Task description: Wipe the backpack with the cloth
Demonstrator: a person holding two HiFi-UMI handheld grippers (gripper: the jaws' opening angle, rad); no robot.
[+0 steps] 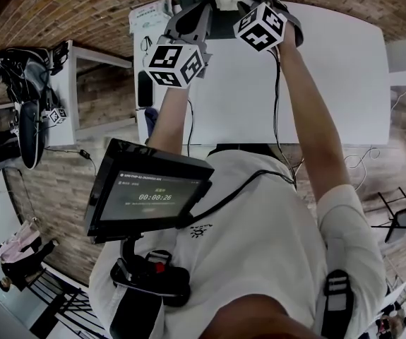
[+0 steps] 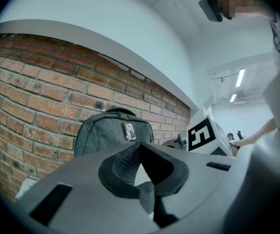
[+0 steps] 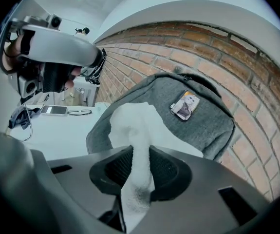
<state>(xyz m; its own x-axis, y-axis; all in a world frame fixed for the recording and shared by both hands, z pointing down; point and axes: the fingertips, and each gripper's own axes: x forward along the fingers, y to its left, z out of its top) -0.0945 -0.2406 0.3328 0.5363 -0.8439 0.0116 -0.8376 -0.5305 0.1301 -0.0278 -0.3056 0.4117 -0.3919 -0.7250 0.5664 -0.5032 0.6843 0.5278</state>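
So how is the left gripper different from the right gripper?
The right gripper is shut on a white cloth, while the left gripper has its jaws together with nothing between them. The right gripper seems to tilt down toward the grey backpack, and the left gripper looks at it more level. Both face the backpack, which stands against the brick wall.

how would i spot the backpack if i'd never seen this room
Start at the red brick wall; where the white table meets it, a grey backpack stands upright against the bricks. It is the only bag there, marked by a small picture tag on its front, with the white cloth in the right gripper just before it.
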